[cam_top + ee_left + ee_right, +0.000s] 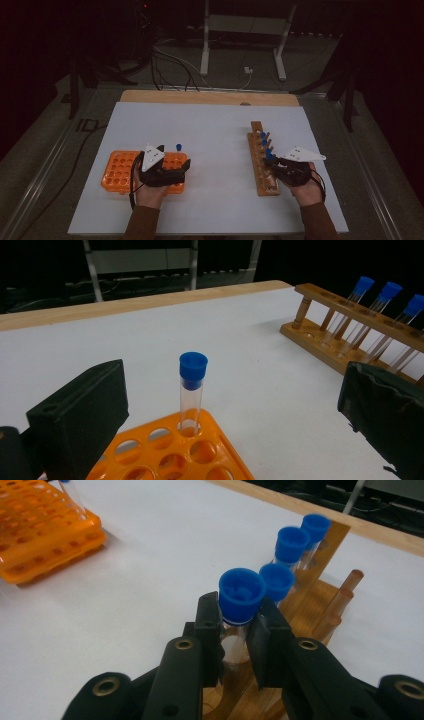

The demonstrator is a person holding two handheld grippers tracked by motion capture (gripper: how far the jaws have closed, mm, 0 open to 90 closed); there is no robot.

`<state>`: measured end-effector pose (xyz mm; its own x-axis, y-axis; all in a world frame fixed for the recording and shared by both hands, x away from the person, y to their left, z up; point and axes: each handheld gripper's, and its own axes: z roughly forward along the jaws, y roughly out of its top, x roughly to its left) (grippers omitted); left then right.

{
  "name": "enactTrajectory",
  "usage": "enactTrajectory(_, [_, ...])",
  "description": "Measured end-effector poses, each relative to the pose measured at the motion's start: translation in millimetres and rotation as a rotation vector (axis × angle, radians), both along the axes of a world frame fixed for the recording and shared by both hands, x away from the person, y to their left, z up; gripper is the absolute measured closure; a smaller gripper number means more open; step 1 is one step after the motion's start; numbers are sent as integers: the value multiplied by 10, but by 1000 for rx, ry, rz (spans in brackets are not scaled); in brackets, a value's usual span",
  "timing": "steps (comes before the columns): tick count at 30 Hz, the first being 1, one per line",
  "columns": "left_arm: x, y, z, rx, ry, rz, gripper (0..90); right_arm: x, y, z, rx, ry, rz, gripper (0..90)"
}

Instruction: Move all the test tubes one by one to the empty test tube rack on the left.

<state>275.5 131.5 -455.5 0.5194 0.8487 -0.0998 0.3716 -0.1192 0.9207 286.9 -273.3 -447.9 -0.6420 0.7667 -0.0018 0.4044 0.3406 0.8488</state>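
Blue-capped tube [241, 605] stood in the wooden rack [262, 165] near the desk's right edge, pinched by the right gripper [235, 630], ready to lift straight up, while the left gripper [170, 172] waited wide over the orange rack [117, 172].

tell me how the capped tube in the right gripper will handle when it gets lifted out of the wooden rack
The clear tube looks smooth and thin-walled, so it may slip or crack under a hard squeeze. The right gripper clamps just under the blue cap, which should stop sliding. Its round shape would probably roll if laid on the table.
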Motion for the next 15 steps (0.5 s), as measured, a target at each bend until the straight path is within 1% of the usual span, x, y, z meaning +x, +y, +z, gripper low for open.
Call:
enactTrajectory(7, [-1,-6,1,-2,0,-7,5,-8,-31,100,28,4,-4,771])
enactTrajectory(10, [0,-14,-3,-4,2,-11,5,-5,-40,140,28,7,0,771])
enactTrajectory(15, [-3,-17,7,-11,4,-22,4,-3,-70,234,44,-1,-4,771])
